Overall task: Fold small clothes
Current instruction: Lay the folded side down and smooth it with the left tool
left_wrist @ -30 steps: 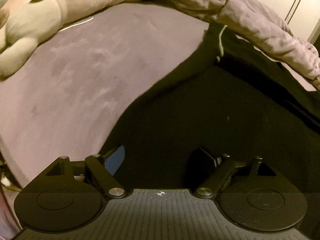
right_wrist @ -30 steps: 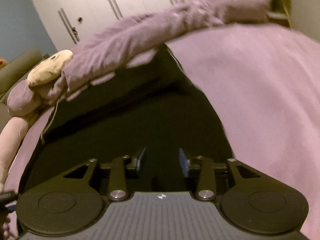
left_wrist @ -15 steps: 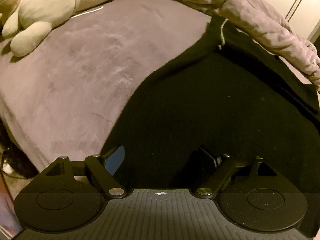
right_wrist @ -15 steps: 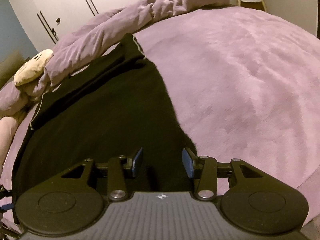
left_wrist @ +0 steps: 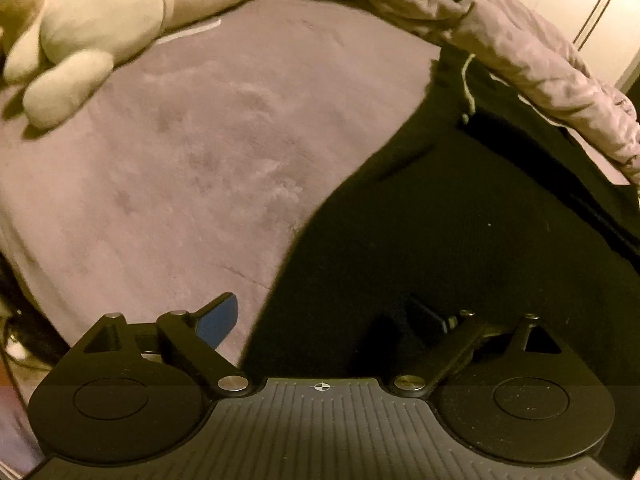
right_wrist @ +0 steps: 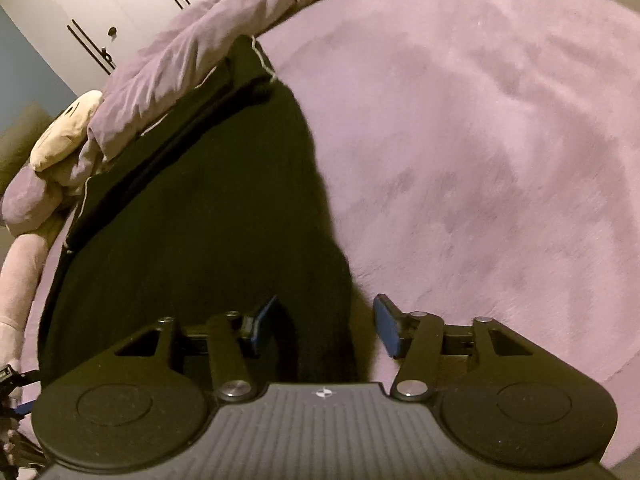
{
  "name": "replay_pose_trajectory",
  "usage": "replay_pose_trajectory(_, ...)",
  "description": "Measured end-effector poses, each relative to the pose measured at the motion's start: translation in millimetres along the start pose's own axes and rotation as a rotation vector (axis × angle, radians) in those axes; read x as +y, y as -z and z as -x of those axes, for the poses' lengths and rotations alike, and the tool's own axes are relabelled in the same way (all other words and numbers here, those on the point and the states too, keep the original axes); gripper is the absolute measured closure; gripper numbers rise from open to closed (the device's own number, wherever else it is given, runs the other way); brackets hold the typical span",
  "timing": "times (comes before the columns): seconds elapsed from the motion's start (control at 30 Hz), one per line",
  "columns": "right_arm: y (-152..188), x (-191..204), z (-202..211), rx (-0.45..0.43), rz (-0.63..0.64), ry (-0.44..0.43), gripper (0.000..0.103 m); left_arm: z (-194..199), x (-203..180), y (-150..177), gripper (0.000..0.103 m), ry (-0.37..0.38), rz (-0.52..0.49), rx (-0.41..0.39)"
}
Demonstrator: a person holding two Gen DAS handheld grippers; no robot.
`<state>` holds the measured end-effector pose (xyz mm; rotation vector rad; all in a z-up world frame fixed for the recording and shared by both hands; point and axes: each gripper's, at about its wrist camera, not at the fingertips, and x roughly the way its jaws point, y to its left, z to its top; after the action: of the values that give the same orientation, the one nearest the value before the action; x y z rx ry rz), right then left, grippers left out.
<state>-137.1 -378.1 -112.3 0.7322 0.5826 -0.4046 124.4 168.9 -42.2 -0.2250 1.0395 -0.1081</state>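
Note:
A black garment [left_wrist: 460, 240] lies spread flat on a purple bedspread [left_wrist: 192, 168]; a pale drawstring [left_wrist: 468, 84] shows at its far end. It also shows in the right wrist view [right_wrist: 200, 208]. My left gripper [left_wrist: 324, 320] is open and empty, straddling the garment's near left edge. My right gripper [right_wrist: 324, 328] is open and empty, straddling the garment's near right corner, with one blue pad [right_wrist: 386, 330] over the bedspread [right_wrist: 480, 160].
A cream plush toy [left_wrist: 92, 28] lies at the far left of the bed. A rumpled purple duvet [left_wrist: 540, 68] runs along the garment's far edge, also in the right wrist view [right_wrist: 192, 52]. White wardrobe doors [right_wrist: 92, 4] stand behind.
Both grippers have drawn back toward the garment's near edge and outward to its corners. The right gripper's jaws have opened wider. The garment has not moved.

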Motion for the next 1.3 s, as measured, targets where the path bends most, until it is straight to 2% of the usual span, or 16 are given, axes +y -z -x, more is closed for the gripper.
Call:
replay_pose_trajectory(0.07,-0.6,-1.1,-4.4,0.006,-0.015,-0.042,0.029,-5.9,5.5,-2.9,0.008,0.016,0.019,0.024)
replay_pose_trajectory(0.13,-2.8,0.1,-8.7,0.026,-0.012,-0.083,0.011,-9.3,12.5,-6.8,0.008,0.019,0.051,0.021)
replay_pose_trajectory(0.2,-5.0,3.5,-14.6,0.047,0.004,-0.099,0.004,-10.7,21.2,-11.7,0.008,0.062,0.089,0.012)
replay_pose_trajectory(0.33,-5.5,4.0,-19.9,0.048,0.014,-0.093,0.004,-19.8,30.3,-14.7,0.008,0.109,0.141,0.043)
replay_pose_trajectory(0.53,-6.5,2.0,-21.4,0.051,0.001,-0.1,0.004,-18.3,30.0,-13.3,0.005,0.154,0.13,0.066)
replay_pose_trajectory(0.67,-2.7,1.9,-21.0,0.018,-0.001,-0.097,0.004,-16.9,28.1,-5.7,0.004,0.215,0.133,0.109)
replay_pose_trajectory(0.73,-2.2,2.7,-20.8,0.012,0.005,-0.097,0.004,-15.7,23.7,0.2,0.004,0.218,0.101,0.121)
replay_pose_trajectory(0.83,-7.5,0.9,-21.7,0.034,-0.006,-0.105,0.004,-13.4,19.3,3.0,0.004,0.225,0.065,0.135)
replay_pose_trajectory(0.9,-12.6,-2.1,-21.1,0.052,-0.043,-0.114,0.004,-12.4,21.6,2.5,0.006,0.244,0.085,0.14)
replay_pose_trajectory(1.07,-24.4,-6.6,-16.4,0.085,-0.098,-0.146,0.005,-10.2,28.9,-0.2,0.03,0.216,0.103,0.15)
replay_pose_trajectory(1.13,-25.2,-7.5,-15.6,0.091,-0.093,-0.161,0.01,-9.5,33.1,-1.3,0.036,0.218,0.111,0.154)
replay_pose_trajectory(1.27,-24.9,-4.6,-15.8,0.105,-0.017,-0.13,0.021,-9.1,46.1,-2.2,0.048,0.231,0.159,0.166)
replay_pose_trajectory(1.3,-24.5,-3.4,-15.2,0.107,0.007,-0.119,0.027,-9.1,48.6,-2.4,0.05,0.235,0.168,0.168)
